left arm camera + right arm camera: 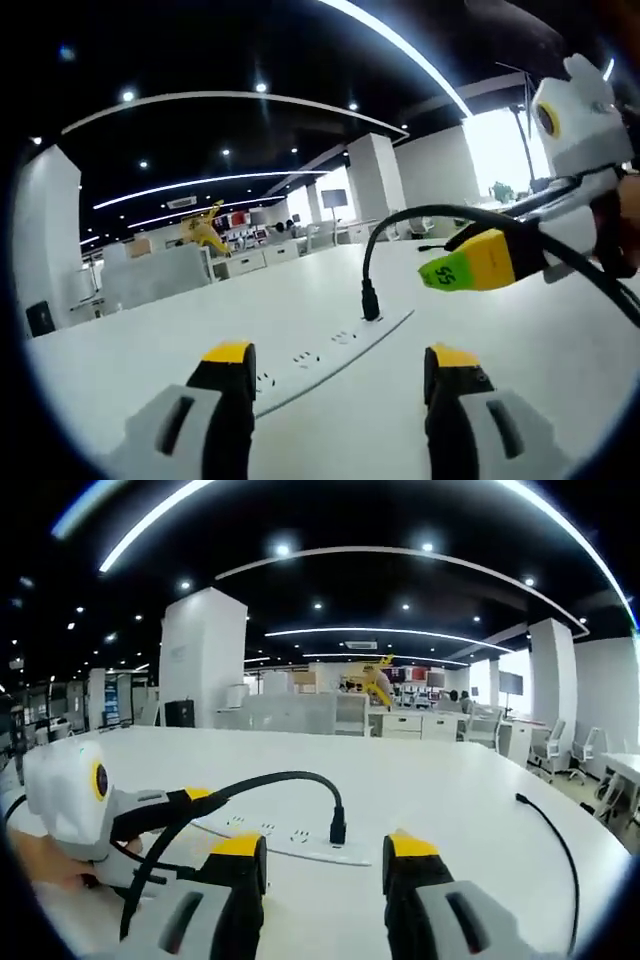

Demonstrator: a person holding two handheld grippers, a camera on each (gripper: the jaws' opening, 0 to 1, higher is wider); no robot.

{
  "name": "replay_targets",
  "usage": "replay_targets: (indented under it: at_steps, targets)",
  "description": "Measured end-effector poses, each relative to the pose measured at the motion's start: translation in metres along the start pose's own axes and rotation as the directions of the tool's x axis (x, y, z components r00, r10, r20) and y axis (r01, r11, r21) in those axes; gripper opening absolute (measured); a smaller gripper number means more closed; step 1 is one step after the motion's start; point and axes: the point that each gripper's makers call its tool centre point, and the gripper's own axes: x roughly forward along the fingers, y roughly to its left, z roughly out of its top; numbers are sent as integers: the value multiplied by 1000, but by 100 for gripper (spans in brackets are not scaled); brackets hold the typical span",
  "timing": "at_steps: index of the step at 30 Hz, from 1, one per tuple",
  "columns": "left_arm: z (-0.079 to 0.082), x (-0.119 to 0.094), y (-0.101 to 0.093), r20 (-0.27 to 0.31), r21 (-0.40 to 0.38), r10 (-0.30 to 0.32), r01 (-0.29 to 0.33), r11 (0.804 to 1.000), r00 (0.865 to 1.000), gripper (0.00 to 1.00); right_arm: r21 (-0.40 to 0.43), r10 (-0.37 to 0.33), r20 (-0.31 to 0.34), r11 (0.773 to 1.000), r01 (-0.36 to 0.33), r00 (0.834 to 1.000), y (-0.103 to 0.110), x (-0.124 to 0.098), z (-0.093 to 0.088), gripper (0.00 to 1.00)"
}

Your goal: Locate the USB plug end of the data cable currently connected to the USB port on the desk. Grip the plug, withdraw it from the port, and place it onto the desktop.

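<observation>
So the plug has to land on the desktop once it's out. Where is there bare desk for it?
Bare desk lies behind the power strip, reaching right to the loose cable end. In the left gripper view, the desk left of the strip is bare too. It is crowded at the plug, with its black cable arching over both hand-held grippers.

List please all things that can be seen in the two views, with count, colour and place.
Power strip: one, white, flat on the desk, ahead of both grippers.
USB plug: one, black, standing upright in the strip.
Data cable: one, black, arching up from the plug.
Second cable: one, black, lying loose at the right in the right gripper view.
Desk: one, white.
Left gripper: white with yellow-tipped jaws, open.
Right gripper: same colours, open, facing the plug.
</observation>
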Motion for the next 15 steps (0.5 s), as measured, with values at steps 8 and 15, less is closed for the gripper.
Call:
replay_targets:
  at_steps: [8,15]
  targets:
    - [4,5,6,34,-25,-18,19,1000,999,72,-36,33,-28,999,-34,999,7,14,3,48]
    - [5,10,-2,43,-10,-80,81,997,996,72,-52,48,-40,997,-50,998,8,21,2,48]
